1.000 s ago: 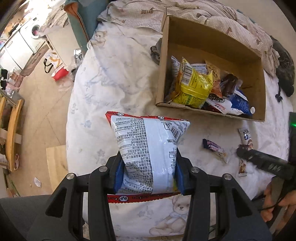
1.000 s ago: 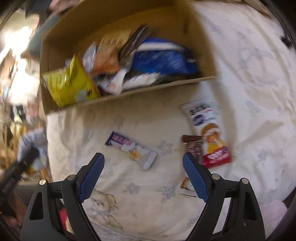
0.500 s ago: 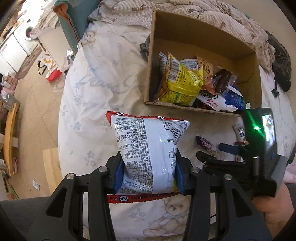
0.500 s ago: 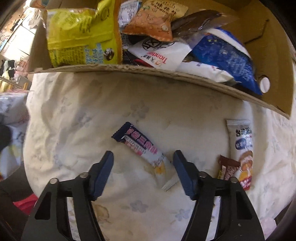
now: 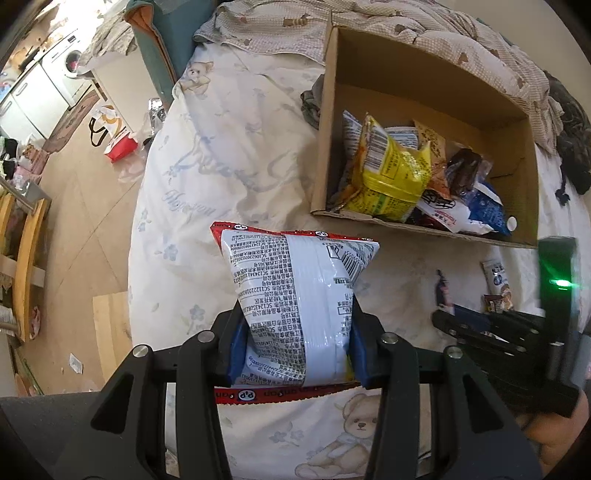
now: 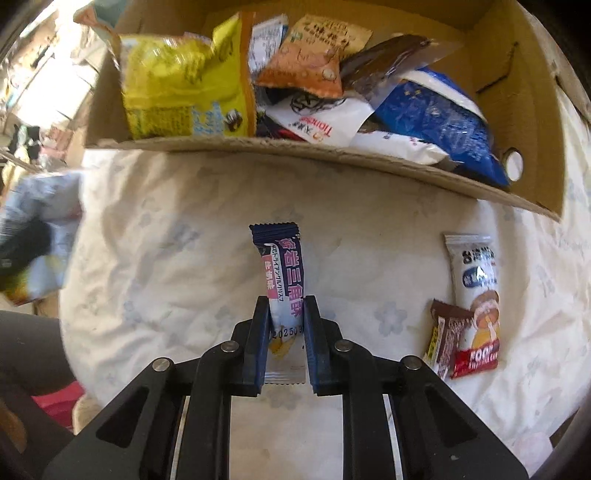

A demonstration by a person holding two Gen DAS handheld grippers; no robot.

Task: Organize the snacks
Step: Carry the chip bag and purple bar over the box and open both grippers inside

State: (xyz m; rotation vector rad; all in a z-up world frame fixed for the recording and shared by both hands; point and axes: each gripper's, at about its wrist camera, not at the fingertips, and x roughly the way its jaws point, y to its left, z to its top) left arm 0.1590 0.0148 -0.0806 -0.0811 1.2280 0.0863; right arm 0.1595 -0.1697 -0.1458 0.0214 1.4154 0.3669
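Observation:
My left gripper (image 5: pixel 297 345) is shut on a white snack bag with red edges (image 5: pixel 295 291), held above the bed, near side of the cardboard box (image 5: pixel 369 219). The box holds several snacks, among them a yellow bag (image 5: pixel 391 173). My right gripper (image 6: pixel 284 314) is shut on a dark blue and white snack bar (image 6: pixel 282 273), just over the sheet in front of the box (image 6: pixel 295 149). The right gripper also shows in the left wrist view (image 5: pixel 439 319), low at the right.
Two small packets lie on the sheet right of the bar: a white and red one (image 6: pixel 478 295) and a brown one (image 6: pixel 445 336). A checked blanket (image 5: pixel 369 22) lies behind the box. The bed edge and floor are at the left (image 5: pixel 74 221).
My right gripper moved onto the snack bar and closed on it; the bar now stands along the fingers. My left gripper keeps the white bag and has shifted slightly.

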